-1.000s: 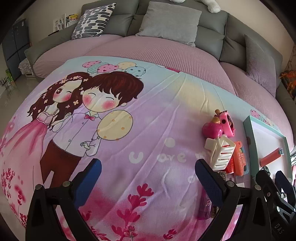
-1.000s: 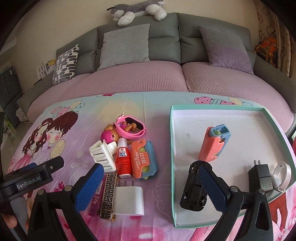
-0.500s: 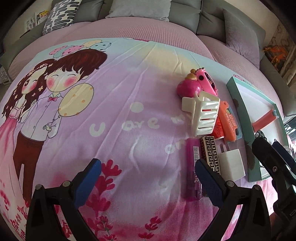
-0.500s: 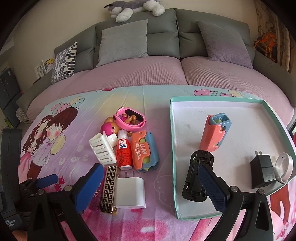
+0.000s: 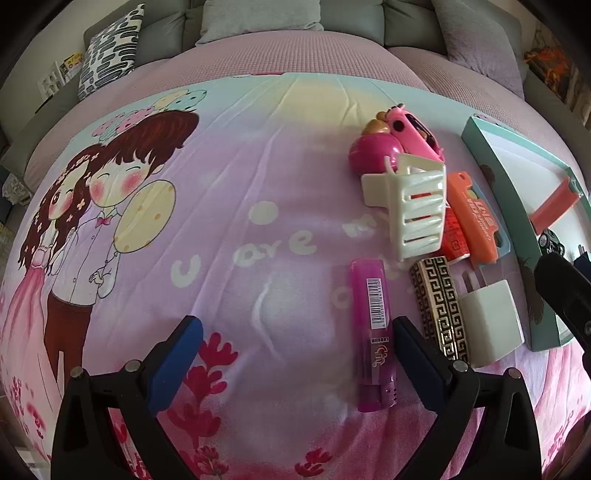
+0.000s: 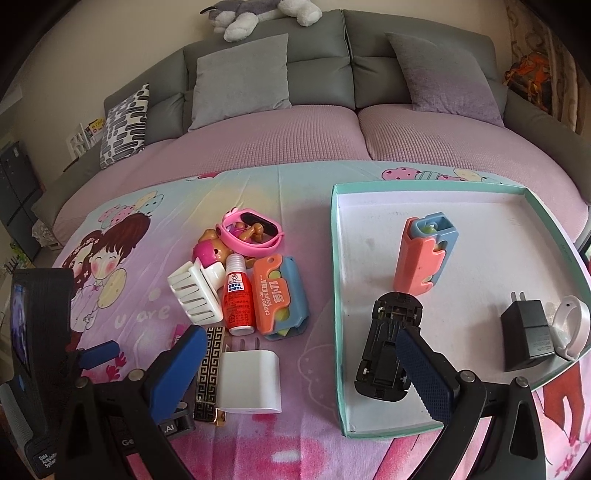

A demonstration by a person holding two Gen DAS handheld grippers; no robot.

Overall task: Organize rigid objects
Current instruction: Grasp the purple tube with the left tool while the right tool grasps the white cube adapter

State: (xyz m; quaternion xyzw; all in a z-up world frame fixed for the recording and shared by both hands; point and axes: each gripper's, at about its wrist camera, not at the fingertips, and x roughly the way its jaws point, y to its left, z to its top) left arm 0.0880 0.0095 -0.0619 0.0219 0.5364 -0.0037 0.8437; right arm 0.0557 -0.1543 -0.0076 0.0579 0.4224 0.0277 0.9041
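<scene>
Loose items lie on the cartoon bedsheet: a purple lighter (image 5: 373, 332), a black-gold patterned lighter (image 5: 439, 306), a white charger (image 6: 251, 380), a white hair claw (image 6: 195, 291), a red bottle (image 6: 236, 295), an orange-blue carrot knife (image 6: 280, 295), a pink toy (image 5: 373, 155) and a pink band (image 6: 251, 232). The teal tray (image 6: 338, 295) holds another carrot knife (image 6: 421, 254), a black toy car (image 6: 388, 343), a black charger (image 6: 526, 339) and a white band (image 6: 572, 325). My left gripper (image 5: 295, 363) is open, its right finger beside the purple lighter. My right gripper (image 6: 301, 373) is open and empty near the tray's front-left corner.
A grey sofa (image 6: 317, 77) with cushions and a plush dog (image 6: 258, 14) stands behind the pink mattress. The left half of the sheet (image 5: 147, 221) carries only the printed cartoon. The bed's edge curves off at left.
My left gripper has moved forward and right, toward the pile; the purple lighter now lies by its right finger. My right gripper has drawn back slightly. Both stay open.
</scene>
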